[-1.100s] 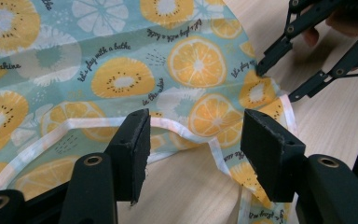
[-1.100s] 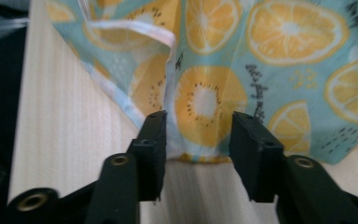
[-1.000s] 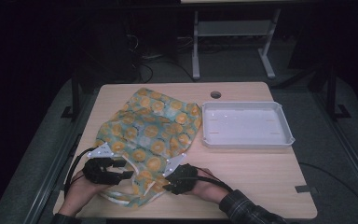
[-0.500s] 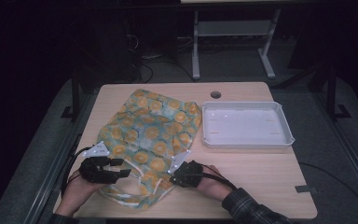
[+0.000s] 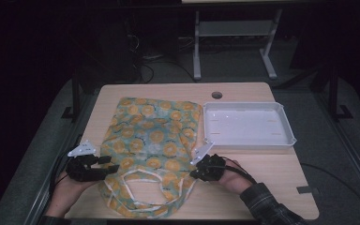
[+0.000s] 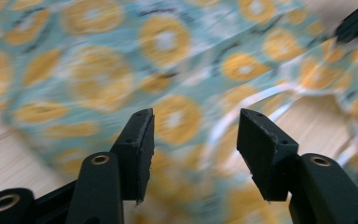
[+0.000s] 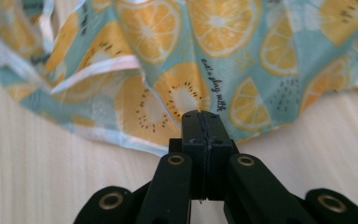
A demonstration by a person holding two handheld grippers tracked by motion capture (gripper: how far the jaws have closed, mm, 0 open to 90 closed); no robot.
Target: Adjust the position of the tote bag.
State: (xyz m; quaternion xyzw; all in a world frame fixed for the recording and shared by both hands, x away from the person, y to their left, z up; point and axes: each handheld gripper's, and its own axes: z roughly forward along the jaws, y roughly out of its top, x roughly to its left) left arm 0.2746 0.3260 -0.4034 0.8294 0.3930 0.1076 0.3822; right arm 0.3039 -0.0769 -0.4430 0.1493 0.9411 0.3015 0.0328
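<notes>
White tray (image 5: pixel 246 140) on wooden table (image 5: pixel 272 164), right side.

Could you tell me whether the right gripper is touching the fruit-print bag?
Touching: in the right gripper view, the right gripper is shut on the edge of the fruit-print bag.

What I can't make out from here

In my left gripper view the fruit-print bag (image 6: pixel 121 60) is smeared with motion blur, so I can't read its folds or tell whether the fabric touches the left hand-held gripper (image 6: pixel 193 140); a dark shape at the top right corner is cut off by the edge. In my right gripper view the right hand-held gripper (image 7: pixel 200 123) has its jaws pressed together at the bag's edge, and whether cloth sits between them is hidden. From the high view the bag's near edge runs out of frame, my forearms are cropped, and the tray (image 5: pixel 281 140) shows marks too small to tell.
</notes>
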